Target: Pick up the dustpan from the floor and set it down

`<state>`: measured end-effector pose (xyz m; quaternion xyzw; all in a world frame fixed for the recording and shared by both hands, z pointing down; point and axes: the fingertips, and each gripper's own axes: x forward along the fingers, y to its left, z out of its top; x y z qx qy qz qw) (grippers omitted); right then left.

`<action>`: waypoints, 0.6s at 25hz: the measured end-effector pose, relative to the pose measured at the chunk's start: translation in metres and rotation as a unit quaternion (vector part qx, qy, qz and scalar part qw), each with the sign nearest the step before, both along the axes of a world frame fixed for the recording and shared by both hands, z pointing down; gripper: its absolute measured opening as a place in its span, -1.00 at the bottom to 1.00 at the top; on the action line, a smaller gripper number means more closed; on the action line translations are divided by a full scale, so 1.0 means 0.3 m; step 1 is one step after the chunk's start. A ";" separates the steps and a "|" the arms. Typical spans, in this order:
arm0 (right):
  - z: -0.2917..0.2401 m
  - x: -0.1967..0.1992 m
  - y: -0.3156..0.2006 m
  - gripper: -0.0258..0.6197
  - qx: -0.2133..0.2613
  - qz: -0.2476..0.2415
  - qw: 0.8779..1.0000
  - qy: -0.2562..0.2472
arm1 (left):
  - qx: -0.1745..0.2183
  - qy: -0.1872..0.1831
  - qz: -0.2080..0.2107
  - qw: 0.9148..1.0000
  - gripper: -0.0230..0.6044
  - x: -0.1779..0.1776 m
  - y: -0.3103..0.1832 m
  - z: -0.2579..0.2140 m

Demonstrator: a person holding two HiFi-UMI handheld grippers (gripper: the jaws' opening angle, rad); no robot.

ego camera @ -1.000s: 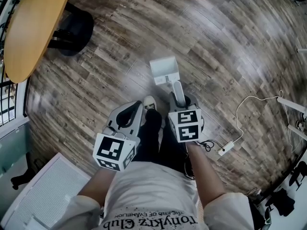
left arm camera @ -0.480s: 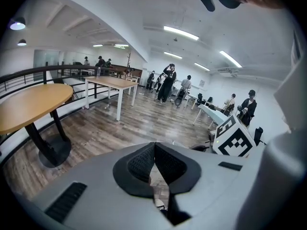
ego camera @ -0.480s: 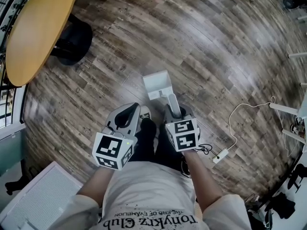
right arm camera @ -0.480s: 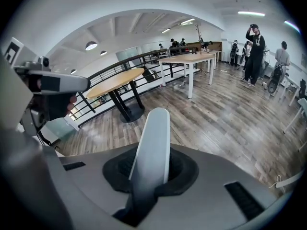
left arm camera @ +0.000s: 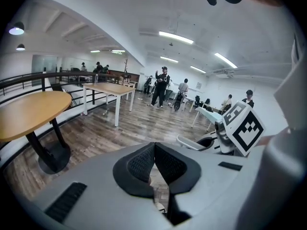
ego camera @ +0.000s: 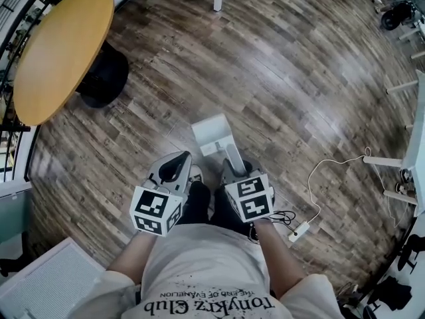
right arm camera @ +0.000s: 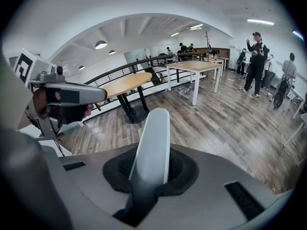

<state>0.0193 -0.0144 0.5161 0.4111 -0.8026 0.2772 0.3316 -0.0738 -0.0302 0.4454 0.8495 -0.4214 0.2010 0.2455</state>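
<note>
Grip on dustpan (ego camera: 214, 135) by right gripper (ego camera: 234, 169): jaws clenched round the pale handle low down, plain in the right gripper view, handle filling the gap between the pads. Pan end out ahead of the person's legs (ego camera: 199, 208), over bare wood floor (ego camera: 299, 78), apparently off the boards, though contact hard to rule out from above. Left gripper (ego camera: 180, 159) alongside, just left of the legs, jaws pressed together on nothing, no part in the carry. Set-down not yet done. Risks, as judged: long lever on a narrow smooth handle, so likely to swivel or slip in the pads if tipped or swung quickly; pan end likely to droop and drag the handle through a light grip. Close in front of the legs, so a knock against them possible on any inward swing. Small white plug block (ego camera: 297, 231) and its cable on the floor off to the right, a snag or trip point if set down that way. Round wooden table (ego camera: 60, 52) well apart on the left, no threat. Landing on the pan's front lip instead of flat likely to topple it once let go.
</note>
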 end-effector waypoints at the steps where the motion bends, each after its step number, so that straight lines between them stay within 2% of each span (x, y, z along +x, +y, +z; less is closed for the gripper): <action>1: -0.021 0.002 0.003 -0.70 0.002 -0.002 1.000 0.001 | 0.000 0.003 0.005 1.000 -0.85 0.007 0.005 -0.011; 5: -0.104 0.004 0.013 -0.70 0.013 -0.012 1.000 0.001 | 0.012 0.003 0.016 1.000 -0.85 0.017 0.019 -0.055; 15: -0.218 0.022 0.014 -0.70 0.031 -0.019 0.999 0.002 | 0.039 0.001 0.005 0.999 -0.85 0.014 0.011 -0.125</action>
